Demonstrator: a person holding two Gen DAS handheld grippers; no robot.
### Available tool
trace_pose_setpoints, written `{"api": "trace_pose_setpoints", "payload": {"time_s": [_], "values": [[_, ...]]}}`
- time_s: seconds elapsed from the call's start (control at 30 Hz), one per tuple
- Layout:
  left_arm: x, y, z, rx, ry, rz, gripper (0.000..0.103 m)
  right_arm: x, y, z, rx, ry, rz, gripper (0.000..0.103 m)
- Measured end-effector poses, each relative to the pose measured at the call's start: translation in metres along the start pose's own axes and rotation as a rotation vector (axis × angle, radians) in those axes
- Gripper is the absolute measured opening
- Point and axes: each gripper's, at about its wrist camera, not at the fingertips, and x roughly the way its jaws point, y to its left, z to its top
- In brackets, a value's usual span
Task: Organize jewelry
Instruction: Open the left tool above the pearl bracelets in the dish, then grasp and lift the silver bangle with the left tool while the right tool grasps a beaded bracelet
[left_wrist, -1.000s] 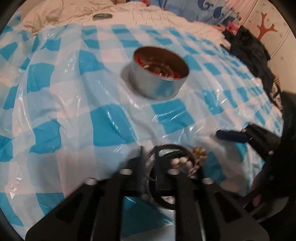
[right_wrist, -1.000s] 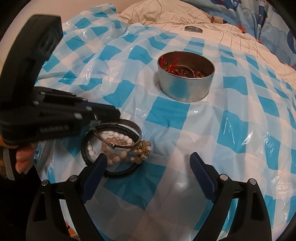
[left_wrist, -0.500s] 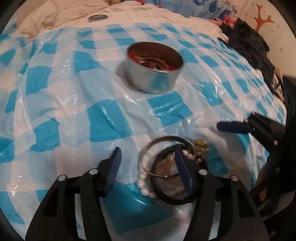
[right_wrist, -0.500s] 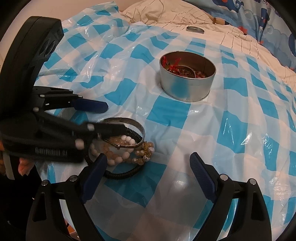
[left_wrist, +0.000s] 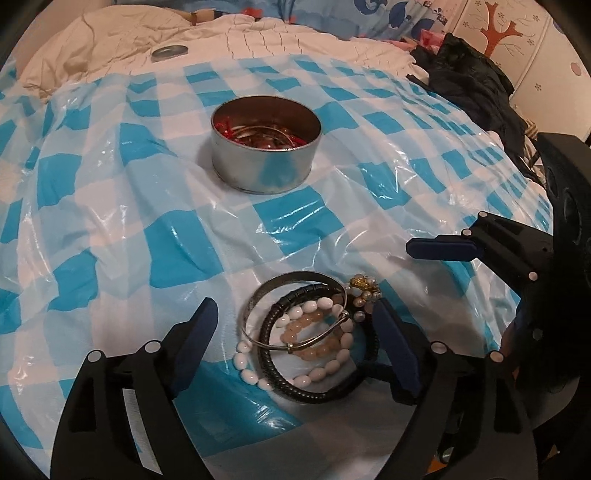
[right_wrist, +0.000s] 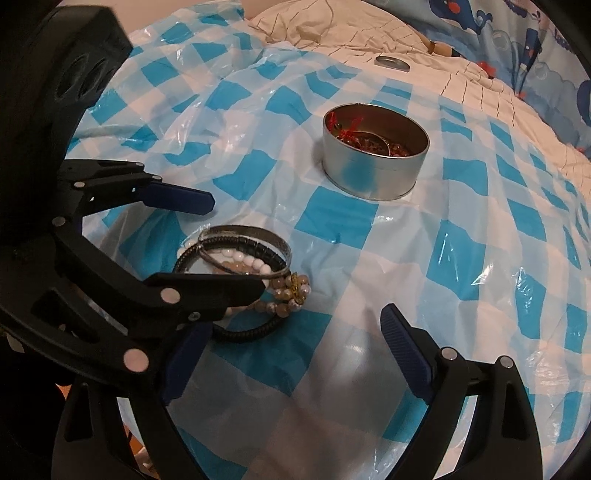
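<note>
A small heap of bracelets (left_wrist: 314, 339) is seen lying on a blue-and-white checked plastic sheet (left_wrist: 110, 221) that is spread over a bed. The heap is made up of a silver bangle (left_wrist: 280, 284), a black ribbed cord bracelet (left_wrist: 314, 397), a string of white beads (left_wrist: 247, 365), a string of pale pink beads (left_wrist: 317, 349) and a small gold-and-pearl ornament (left_wrist: 364, 286), all overlapping one another.

The left gripper (left_wrist: 297, 338) is held low over the heap, and its jaws have just been opening; they are now spread wide, with the bracelets lying between the blue pads and not pressed by them. The right-hand pad is seen just beside the black cord bracelet, though whether it touches cannot be told. Nothing is lifted off the sheet.

The right gripper (right_wrist: 291, 350) is held beside the heap, its jaws also wide apart and with only bare sheet between them. One of its blue fingers (left_wrist: 439, 249) is visible in the left wrist view, near the ornament but apart from it.

Farther back on the sheet, well apart from the heap, a round metal tin (left_wrist: 264, 162) is standing upright and open, with red-threaded jewelry and bangles already inside. Its flat lid (left_wrist: 169, 52) is seen lying on the cream bedding (left_wrist: 110, 40) beyond the sheet.
</note>
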Motion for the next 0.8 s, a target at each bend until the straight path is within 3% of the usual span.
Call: {"api": "trace_pose_setpoints", "payload": {"time_s": [0.13, 0.2, 0.23, 0.4, 0.63, 0.8], "values": [[0.004, 0.001, 0.000, -0.002, 0.002, -0.019, 0.082, 0.000, 0.000, -0.001, -0.002, 0.003, -0.003, 0.090], [0.009, 0.003, -0.001, -0.005, 0.020, -0.024, 0.071, 0.000, -0.001, -0.001, 0.001, 0.002, -0.001, 0.090], [0.011, 0.005, -0.001, -0.012, 0.031, -0.030, 0.057, 0.001, 0.000, -0.001, -0.002, 0.007, -0.004, 0.090], [0.006, 0.008, 0.001, -0.015, 0.025, -0.034, 0.057, 0.001, 0.000, -0.002, -0.002, 0.002, -0.007, 0.090], [-0.034, 0.031, 0.012, -0.112, -0.099, -0.069, 0.057, -0.004, -0.004, 0.002, 0.011, -0.041, -0.006, 0.090], [-0.041, 0.041, 0.015, -0.149, -0.121, -0.063, 0.057, 0.000, -0.013, 0.006, 0.067, -0.056, 0.030, 0.090]]}}
